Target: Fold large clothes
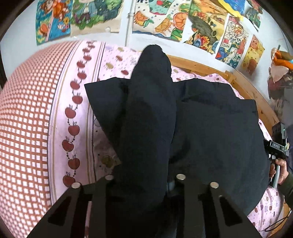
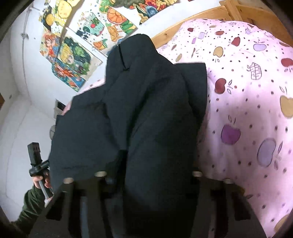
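Note:
A large black garment (image 1: 201,128) lies spread on a bed with a pink apple-print sheet (image 1: 102,139). My left gripper (image 1: 144,183) is shut on a raised fold of the black cloth that runs up the middle of the left wrist view. My right gripper (image 2: 148,175) is shut on another bunched fold of the same garment (image 2: 146,109), which hides its fingertips. The right gripper's body and the hand holding it show at the right edge of the left wrist view (image 1: 278,146). The left gripper's body shows at the lower left of the right wrist view (image 2: 36,161).
A red-checked cover (image 1: 23,128) lies on the left of the bed. The wooden bed frame (image 1: 247,86) runs along the far side. Colourful drawings (image 1: 164,16) hang on the white wall behind. Stuffed toys (image 1: 280,73) sit at the far right.

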{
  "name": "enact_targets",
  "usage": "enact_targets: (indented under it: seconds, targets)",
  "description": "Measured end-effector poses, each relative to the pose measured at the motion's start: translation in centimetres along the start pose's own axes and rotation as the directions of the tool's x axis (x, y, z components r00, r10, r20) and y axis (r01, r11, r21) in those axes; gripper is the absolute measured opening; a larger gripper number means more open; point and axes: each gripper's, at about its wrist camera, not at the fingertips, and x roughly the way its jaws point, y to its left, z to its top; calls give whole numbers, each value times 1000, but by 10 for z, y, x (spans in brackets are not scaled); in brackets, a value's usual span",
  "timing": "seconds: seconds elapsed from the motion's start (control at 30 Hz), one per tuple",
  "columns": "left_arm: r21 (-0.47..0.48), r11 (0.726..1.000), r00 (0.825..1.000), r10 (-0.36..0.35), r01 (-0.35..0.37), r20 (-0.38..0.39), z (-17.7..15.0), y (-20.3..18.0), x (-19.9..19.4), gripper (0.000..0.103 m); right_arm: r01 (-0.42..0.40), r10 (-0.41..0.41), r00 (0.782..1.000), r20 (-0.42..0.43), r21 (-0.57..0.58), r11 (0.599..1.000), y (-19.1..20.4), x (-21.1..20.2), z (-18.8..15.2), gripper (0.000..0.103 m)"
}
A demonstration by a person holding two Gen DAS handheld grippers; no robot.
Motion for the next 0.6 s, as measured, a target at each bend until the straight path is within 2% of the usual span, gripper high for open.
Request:
enact_targets:
  seconds: [0.1,0.17,0.2,0.33,0.6]
  targets:
    - [2,1000,1000,-2,2,9,7,-9,-19,20,2,-2,1000,13,-49,999,17,-10,1,19]
    - [-13,1000,999,-24,24,31,10,-10,-34,18,-27,30,999,38,-72,997,29,-24,3,17]
    - [-17,999,998,-38,39,48,13,-10,-42,17,-50,54,997,50,-88,995,38,-29,5,17]
    - [5,998,993,-67,67,95,19,-16,-72,17,-38,53,995,79,-185,982,82,-55,9,17]
    - [14,997,992,-83,82,91,1,-24,-107,16,-38,67,990,122,-224,974,114,-105,1,17]
